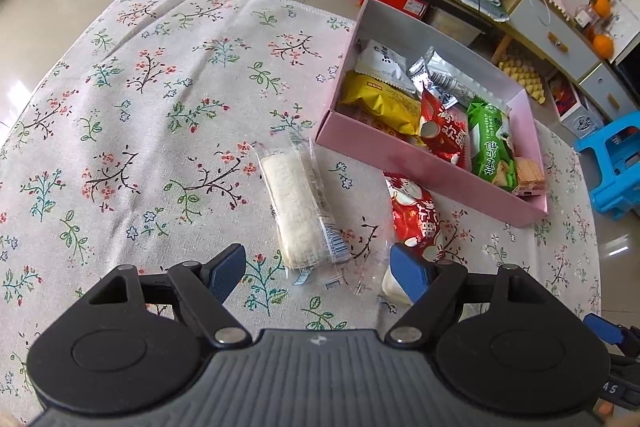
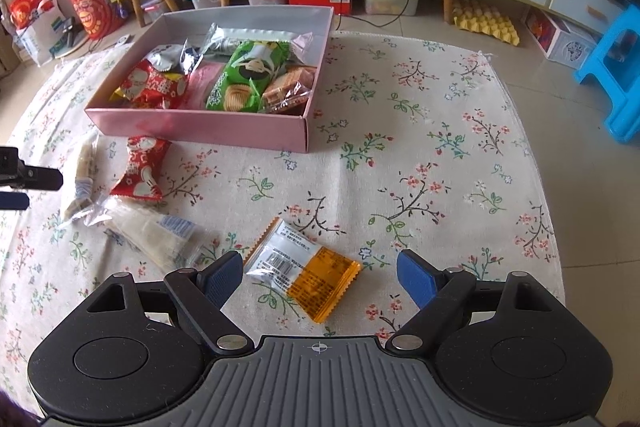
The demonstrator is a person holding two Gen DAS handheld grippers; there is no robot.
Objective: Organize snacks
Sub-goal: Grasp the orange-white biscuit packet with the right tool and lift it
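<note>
Left gripper (image 1: 318, 273) spread wide over clear crinkly wrapper of pale oblong rice cake (image 1: 298, 211), gripping nothing. Right gripper (image 2: 320, 275) likewise spread above flat orange-and-white foil sachet (image 2: 302, 273). Beyond, shallow pink cardboard box (image 2: 200, 129) heaped with glossy packets, on floral woven cloth (image 2: 420, 147).

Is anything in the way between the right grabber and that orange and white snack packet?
Nothing visible is. The right gripper is open, and the orange and white packet lies flat on the flowered cloth between its fingers. The clear-wrapped cake lies off to the left, apart from the packet.
</note>
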